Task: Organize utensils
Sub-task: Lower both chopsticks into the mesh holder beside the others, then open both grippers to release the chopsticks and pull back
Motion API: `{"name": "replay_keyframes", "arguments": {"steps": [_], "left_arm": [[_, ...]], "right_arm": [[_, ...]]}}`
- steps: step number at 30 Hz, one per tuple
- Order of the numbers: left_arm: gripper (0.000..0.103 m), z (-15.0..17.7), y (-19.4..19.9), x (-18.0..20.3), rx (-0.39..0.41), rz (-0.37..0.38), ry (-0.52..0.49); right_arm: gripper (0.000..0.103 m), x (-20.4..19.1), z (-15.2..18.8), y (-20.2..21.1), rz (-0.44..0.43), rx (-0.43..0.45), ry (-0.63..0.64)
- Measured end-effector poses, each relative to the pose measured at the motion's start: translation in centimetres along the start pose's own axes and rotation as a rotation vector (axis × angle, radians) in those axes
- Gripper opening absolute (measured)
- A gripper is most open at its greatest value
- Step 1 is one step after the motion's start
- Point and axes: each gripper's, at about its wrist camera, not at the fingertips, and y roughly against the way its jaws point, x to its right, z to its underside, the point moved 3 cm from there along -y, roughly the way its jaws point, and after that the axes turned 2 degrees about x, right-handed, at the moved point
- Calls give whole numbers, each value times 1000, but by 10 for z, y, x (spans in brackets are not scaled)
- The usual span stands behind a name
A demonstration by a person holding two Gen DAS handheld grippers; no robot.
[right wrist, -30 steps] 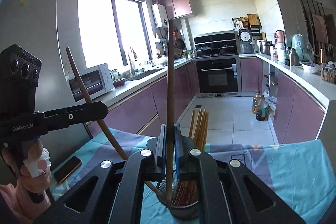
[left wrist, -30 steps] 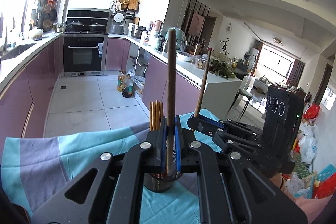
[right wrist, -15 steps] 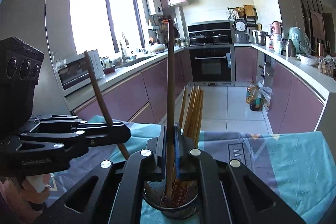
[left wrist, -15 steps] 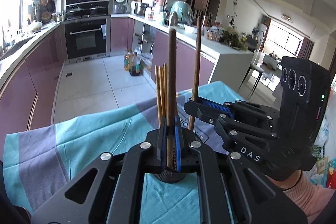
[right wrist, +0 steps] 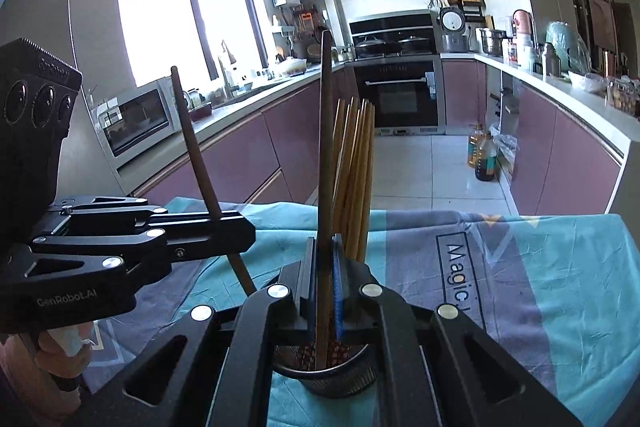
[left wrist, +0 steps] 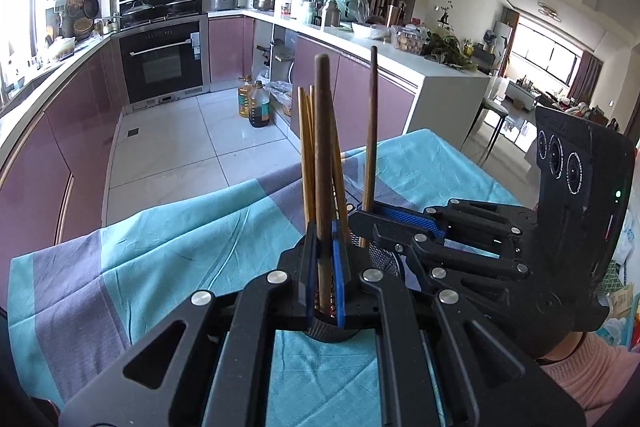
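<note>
A dark mesh holder (right wrist: 332, 377) stands on the teal and purple cloth (right wrist: 540, 287) with several pale wooden chopsticks (right wrist: 354, 167) upright in it. My right gripper (right wrist: 324, 267) is shut on a dark brown chopstick (right wrist: 325, 131), whose lower end reaches into the holder. My left gripper (left wrist: 324, 263) is shut on another dark chopstick (left wrist: 323, 147), held upright just over the holder (left wrist: 380, 259). In the left wrist view the right gripper (left wrist: 360, 217) comes in from the right with its chopstick (left wrist: 372, 131). The right wrist view shows the left gripper (right wrist: 240, 231) at the left, its chopstick (right wrist: 196, 147) tilted.
The cloth-covered table ends at a far edge (left wrist: 200, 203), with tiled kitchen floor beyond. Oil bottles (left wrist: 256, 103) stand on the floor by purple cabinets. A pink sleeve (left wrist: 592, 379) is at the lower right behind the right gripper.
Both grippers have come down and closer to the holder, each still shut on its chopstick. The chopsticks' lower ends have sunk to or into the holder.
</note>
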Motion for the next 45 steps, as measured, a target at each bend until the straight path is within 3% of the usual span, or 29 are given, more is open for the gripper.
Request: {"name": "replay_keyframes", "arguments": {"steps": [16,32,36,39,42,44,45], "left_arm": [[8,-10,-25,-11,-9,-7,27],[9,4,-40,-24,-26,-28,50],[23,8,-36,-27,-4,-45,60],[34,14,-28,-31,24,-76,69],[46,19,-17,-36,64,-122,79],[61,23,-7,-41,98,-165,89],[67,26,-1,-43,119,-189,93]], "right_arm": [[6,5,-2,-9,-2,-17,-26],[11,13,2,-9,11,-13,-49],[12,12,4,-7,10,-13,-43],[20,10,5,-4,10,-6,-38],[37,7,8,2,23,15,-25],[61,5,9,7,35,35,-15],[62,3,10,9,39,44,-8]]}}
